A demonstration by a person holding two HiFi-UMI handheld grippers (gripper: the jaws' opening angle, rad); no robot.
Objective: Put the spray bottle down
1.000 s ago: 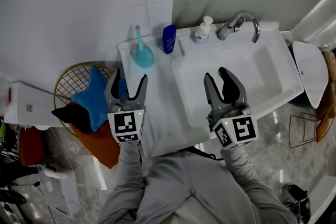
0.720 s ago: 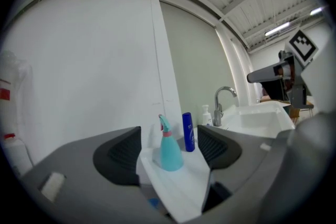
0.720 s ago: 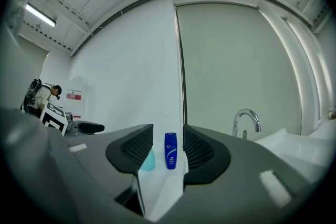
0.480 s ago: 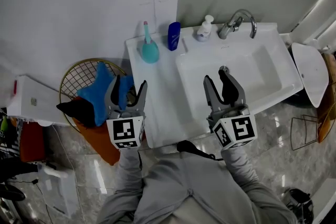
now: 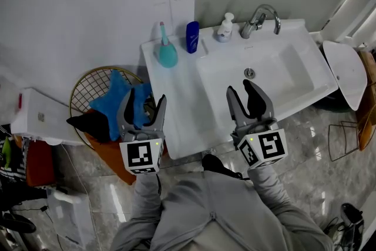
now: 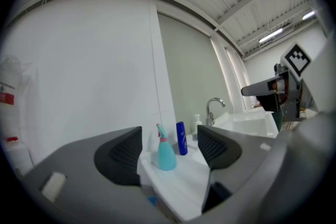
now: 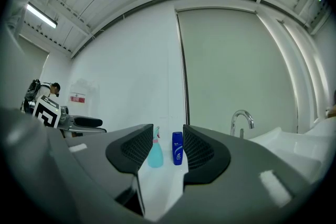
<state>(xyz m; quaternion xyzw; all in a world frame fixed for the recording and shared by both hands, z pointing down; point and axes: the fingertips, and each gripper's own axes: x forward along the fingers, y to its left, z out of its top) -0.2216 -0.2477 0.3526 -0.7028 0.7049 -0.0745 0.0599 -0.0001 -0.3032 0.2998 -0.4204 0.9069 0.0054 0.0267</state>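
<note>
The teal spray bottle point(image 5: 166, 52) with a pink collar stands upright on the white counter point(image 5: 176, 103) left of the sink basin point(image 5: 267, 76). It also shows between the jaws in the left gripper view, spray bottle point(image 6: 166, 152), and in the right gripper view, spray bottle point(image 7: 155, 154). My left gripper point(image 5: 144, 104) hovers open near the counter's front left corner, holding nothing. My right gripper point(image 5: 242, 96) hangs open over the basin's front edge, also holding nothing. Both are well short of the bottle.
A dark blue bottle point(image 5: 192, 37) stands beside the spray bottle, then a white soap pump point(image 5: 224, 29) and the chrome tap point(image 5: 258, 19). A wire basket point(image 5: 97, 91) with blue, black and orange cloths sits left of the counter. A white lid point(image 5: 343, 70) lies right.
Both grippers have drawn back toward the counter's front edge, away from the spray bottle, and stayed open. The view has shifted slightly, so the sink sits higher in the picture.
</note>
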